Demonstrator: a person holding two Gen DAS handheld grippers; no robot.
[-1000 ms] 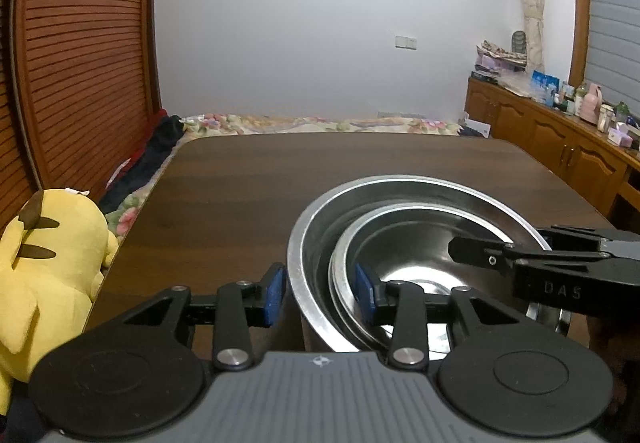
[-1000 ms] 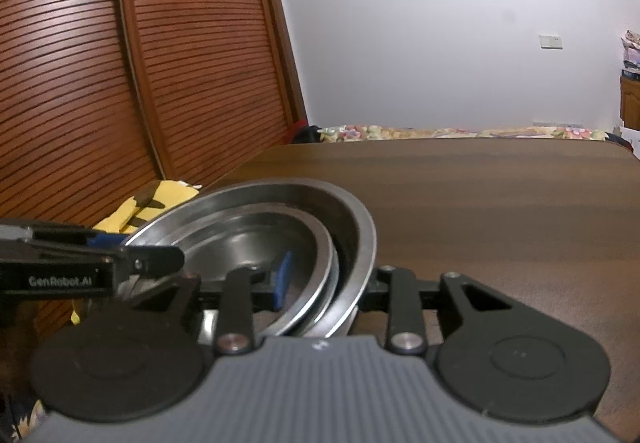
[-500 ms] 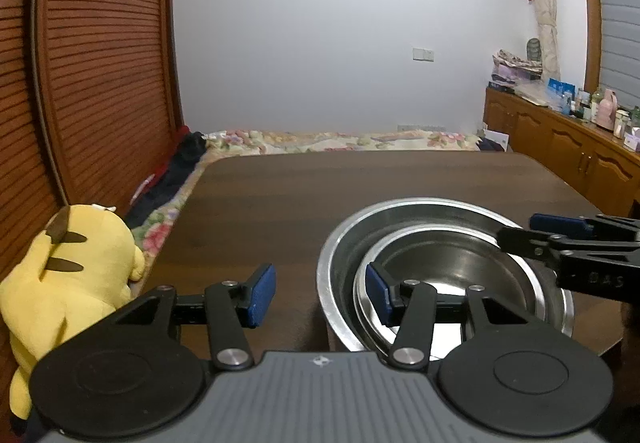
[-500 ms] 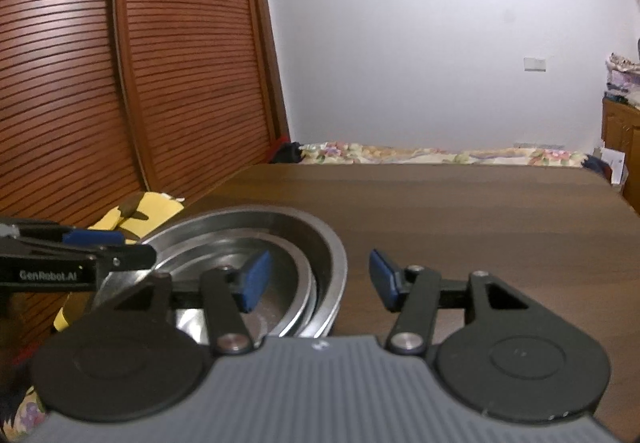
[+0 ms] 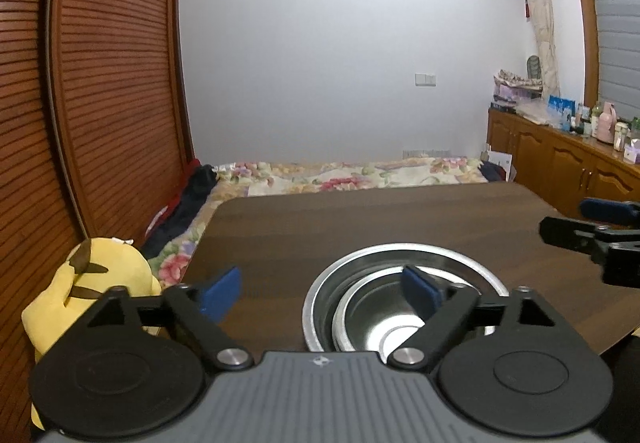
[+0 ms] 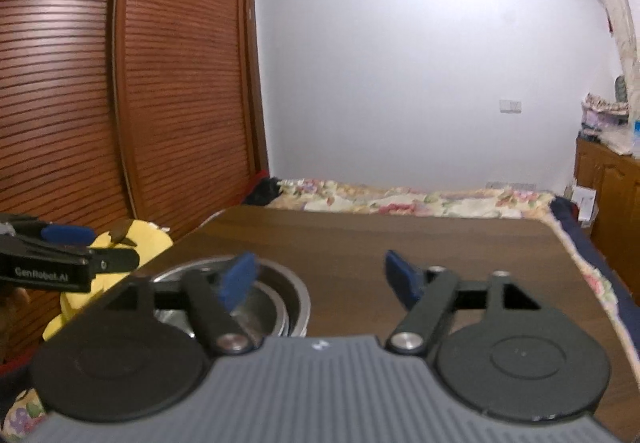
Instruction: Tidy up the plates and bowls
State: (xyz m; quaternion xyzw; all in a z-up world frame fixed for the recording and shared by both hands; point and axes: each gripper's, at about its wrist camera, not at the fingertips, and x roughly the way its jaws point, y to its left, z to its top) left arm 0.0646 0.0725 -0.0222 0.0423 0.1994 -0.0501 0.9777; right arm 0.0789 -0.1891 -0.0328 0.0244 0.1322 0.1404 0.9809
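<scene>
Both hand-held grippers — left (image 5: 320, 289), right (image 6: 320, 275) — gape released above the nested steel bowls (image 5: 360, 307) on the worktop (image 5: 360, 223).

My left gripper (image 5: 320, 293) hangs wide open above the near table (image 5: 400, 219) edge, its right finger over the nested steel bowls (image 5: 400, 255). My right gripper (image 6: 320, 279), also spread, holds nothing. Beyond the bowls the tabletop lies bare to its far edge. A yellow plush toy (image 5: 92, 283) crowds the left side; the motion blur leaves its gap from the table unclear.
</scene>
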